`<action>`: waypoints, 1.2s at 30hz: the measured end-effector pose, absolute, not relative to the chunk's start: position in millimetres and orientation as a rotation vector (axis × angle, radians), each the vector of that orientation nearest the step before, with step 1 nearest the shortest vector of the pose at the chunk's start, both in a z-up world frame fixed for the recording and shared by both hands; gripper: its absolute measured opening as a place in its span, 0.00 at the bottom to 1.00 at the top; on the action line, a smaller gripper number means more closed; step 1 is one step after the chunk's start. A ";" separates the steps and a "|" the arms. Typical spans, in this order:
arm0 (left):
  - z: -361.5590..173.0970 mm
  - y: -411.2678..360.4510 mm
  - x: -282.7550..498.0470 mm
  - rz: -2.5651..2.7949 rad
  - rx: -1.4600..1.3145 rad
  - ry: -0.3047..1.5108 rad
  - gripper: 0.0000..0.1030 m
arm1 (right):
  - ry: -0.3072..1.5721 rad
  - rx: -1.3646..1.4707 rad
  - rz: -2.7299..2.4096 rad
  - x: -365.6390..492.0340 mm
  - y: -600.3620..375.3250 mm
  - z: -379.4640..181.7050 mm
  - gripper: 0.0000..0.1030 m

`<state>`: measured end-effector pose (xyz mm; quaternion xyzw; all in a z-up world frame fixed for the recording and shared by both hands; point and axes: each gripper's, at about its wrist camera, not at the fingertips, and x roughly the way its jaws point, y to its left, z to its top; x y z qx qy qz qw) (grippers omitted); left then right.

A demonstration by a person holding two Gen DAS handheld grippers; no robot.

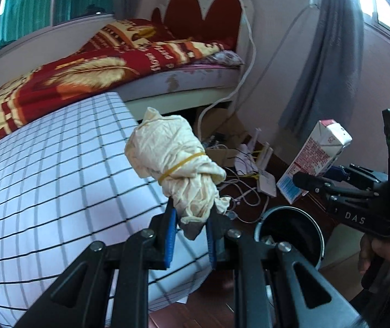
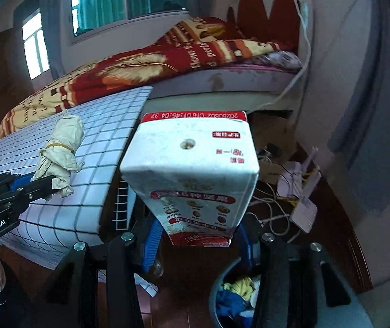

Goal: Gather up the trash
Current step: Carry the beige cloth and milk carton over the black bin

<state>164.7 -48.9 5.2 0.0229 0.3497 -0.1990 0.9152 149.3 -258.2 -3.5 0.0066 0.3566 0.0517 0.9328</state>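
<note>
Left tongs [image 1: 192, 232]: we have them clamped on the wad [image 1: 175, 161], over the tabletop [image 1: 44, 177] edge.
Right tongs [image 2: 197, 243]: clamped on the carton [image 2: 195, 175].
Bin [image 1: 290, 232]: at 5 o'clock, already holding scraps.
Done: both pieces lifted.
Left: we judge both drops remain.
</note>
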 end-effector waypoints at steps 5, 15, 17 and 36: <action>-2.5 -76.2 161.6 -0.474 0.066 0.738 0.20 | 0.753 0.032 0.055 136.6 -287.0 -14.6 0.49; -24.4 -140.2 146.4 -0.611 0.117 0.792 0.20 | 0.796 0.080 -0.043 100.8 -349.0 -40.2 0.49; -30.2 -150.6 142.8 -0.633 0.126 0.806 0.20 | 0.810 0.082 -0.053 95.9 -357.1 -47.3 0.49; -96.6 -220.2 125.5 -0.789 0.179 0.951 0.20 | 0.968 0.119 -0.058 62.0 -409.9 -140.0 0.50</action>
